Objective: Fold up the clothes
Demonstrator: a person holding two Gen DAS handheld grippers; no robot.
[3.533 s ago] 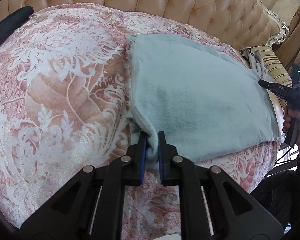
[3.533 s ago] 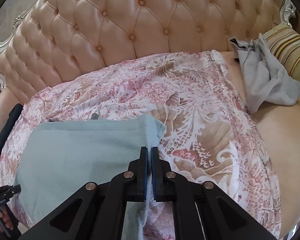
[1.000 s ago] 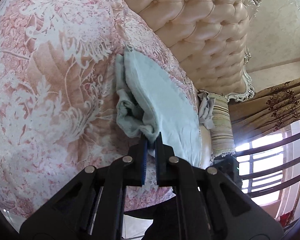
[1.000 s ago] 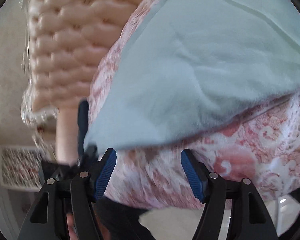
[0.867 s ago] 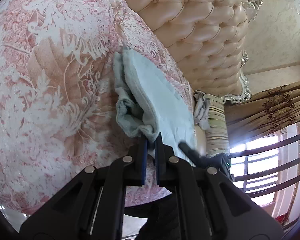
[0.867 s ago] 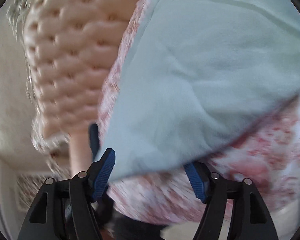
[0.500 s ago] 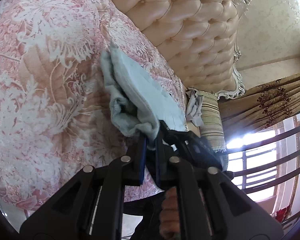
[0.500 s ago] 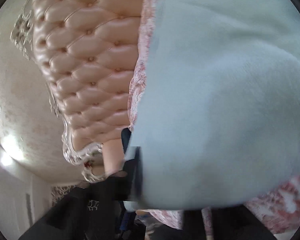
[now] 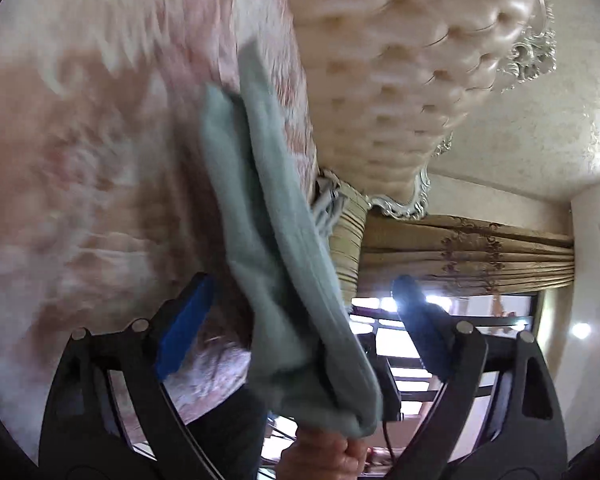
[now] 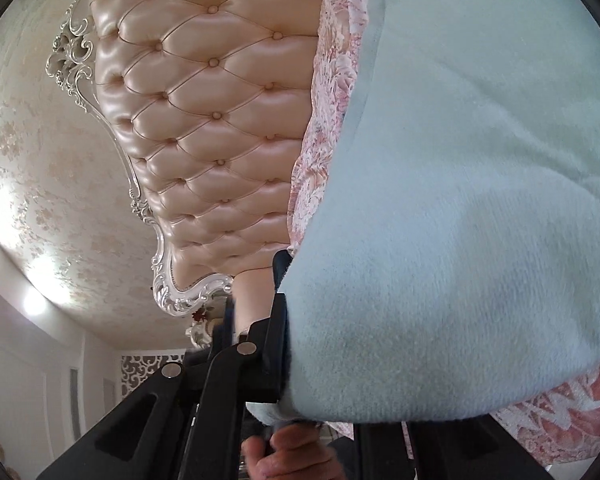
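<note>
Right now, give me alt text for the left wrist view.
The left hand-held gripper is open, its blue-padded fingers either side of a hanging fold of pale green cloth. Behind, blurred, are a pink floral bedspread, a tufted headboard and gold curtains.

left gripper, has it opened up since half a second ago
Yes. The left gripper was shut on the green cloth then; now its blue pads stand wide apart, the cloth hanging loose between them before the tufted headboard.
</note>
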